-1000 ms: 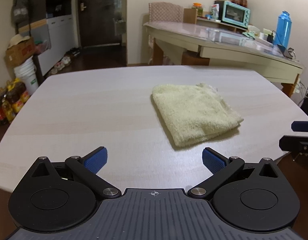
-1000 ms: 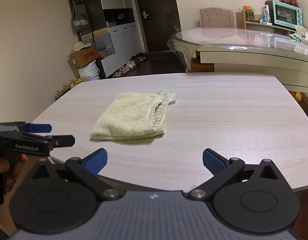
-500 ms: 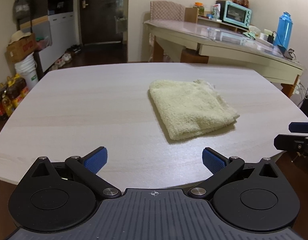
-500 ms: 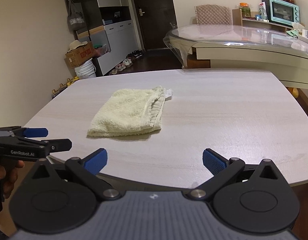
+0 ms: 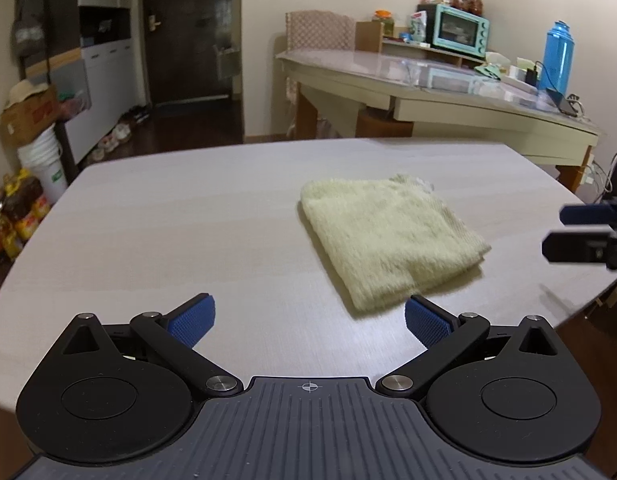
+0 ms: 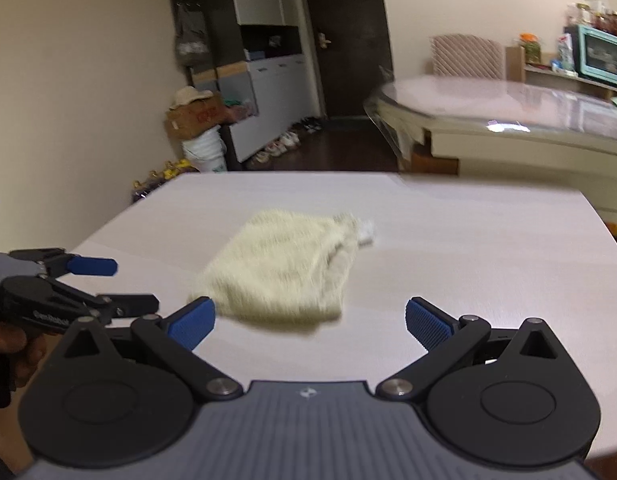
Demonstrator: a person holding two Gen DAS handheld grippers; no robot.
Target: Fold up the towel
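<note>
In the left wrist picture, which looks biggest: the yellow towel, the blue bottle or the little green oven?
1. Pale yellow folded terry towel, biggest by far, though it is also nearest.
2 and 3. Mint-green toaster oven and tall blue plastic bottle: they look about alike, so I won't rank them.

"GenRobot" is printed in pale letters on the black body of the left gripper [image 6: 112, 284]. Blurred, though. Red print on the cardboard box [image 6: 196, 114] is too smeared to read.
</note>
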